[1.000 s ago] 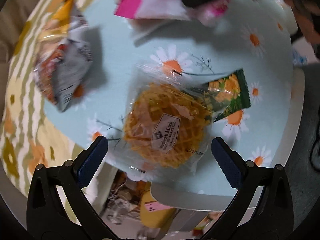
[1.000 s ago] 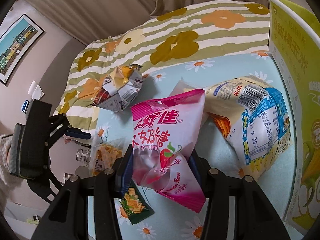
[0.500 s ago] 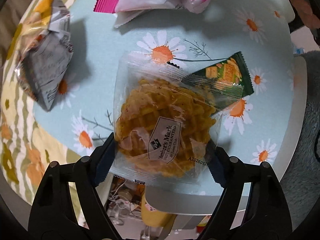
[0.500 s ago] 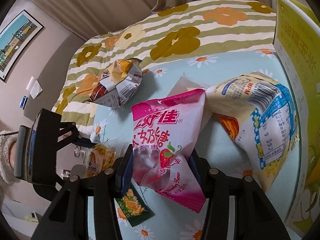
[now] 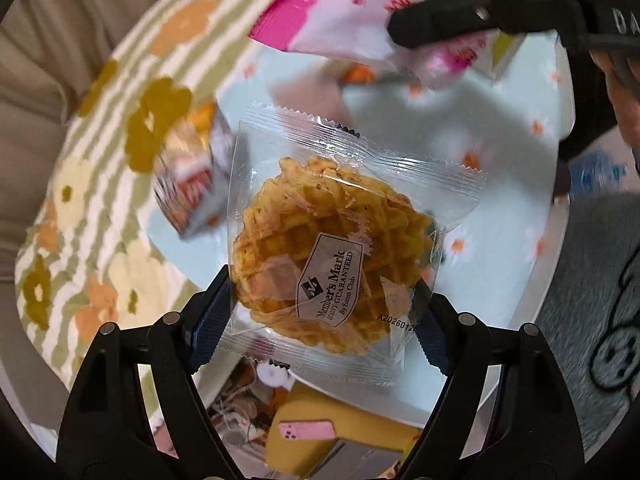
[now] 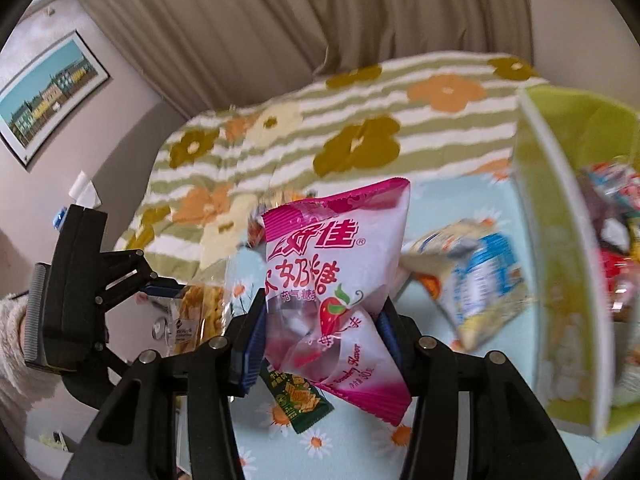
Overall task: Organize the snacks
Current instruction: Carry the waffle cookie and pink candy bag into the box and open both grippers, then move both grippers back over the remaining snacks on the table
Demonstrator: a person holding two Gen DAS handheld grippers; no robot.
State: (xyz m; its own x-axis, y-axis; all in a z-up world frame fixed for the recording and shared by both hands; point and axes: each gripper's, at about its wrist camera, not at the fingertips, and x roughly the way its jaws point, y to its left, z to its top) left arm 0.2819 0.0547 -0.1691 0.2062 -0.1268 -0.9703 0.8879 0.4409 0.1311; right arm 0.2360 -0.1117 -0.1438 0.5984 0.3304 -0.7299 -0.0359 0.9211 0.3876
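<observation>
Closest in the left wrist view: left tool (image 5: 320, 320) clamped on the lower half of a clear waffle packet (image 5: 332, 256), blue pads pressing both side edges, packet lifted clear of the desk (image 5: 500, 152) with its daisy-print cloth. Printed on the wrapper: a Member's Mark label. Behind it, blurred, a crumpled silver-and-orange snack bag (image 5: 192, 184) near the desk's left edge beside the striped flower blanket (image 5: 120, 120). At the top, a pink candy bag (image 5: 360, 8) crossed by a black arm of the other tool. Below the desk edge, a yellow object carrying something pink; cannot tell what.

Closest in the right wrist view: right tool (image 6: 320, 344) gripping that pink candy bag (image 6: 336, 272) around its pinched lower middle, bag upright and raised above the desk (image 6: 360, 452). Under it, flat on the cloth, a small dark green snack packet (image 6: 300, 404), unseen from the left wrist. Further right, a blurred blue-and-cream snack bag (image 6: 476, 280) lying near a green box (image 6: 560, 280) at the desk's right edge, with assorted snacks inside. Only here: the left tool (image 6: 168, 292) seen from the side, waffle packet (image 6: 200, 316) edge-on between its fingers. Beyond: blanket, beige curtain (image 6: 320, 32), framed picture (image 6: 48, 92) on the wall.
</observation>
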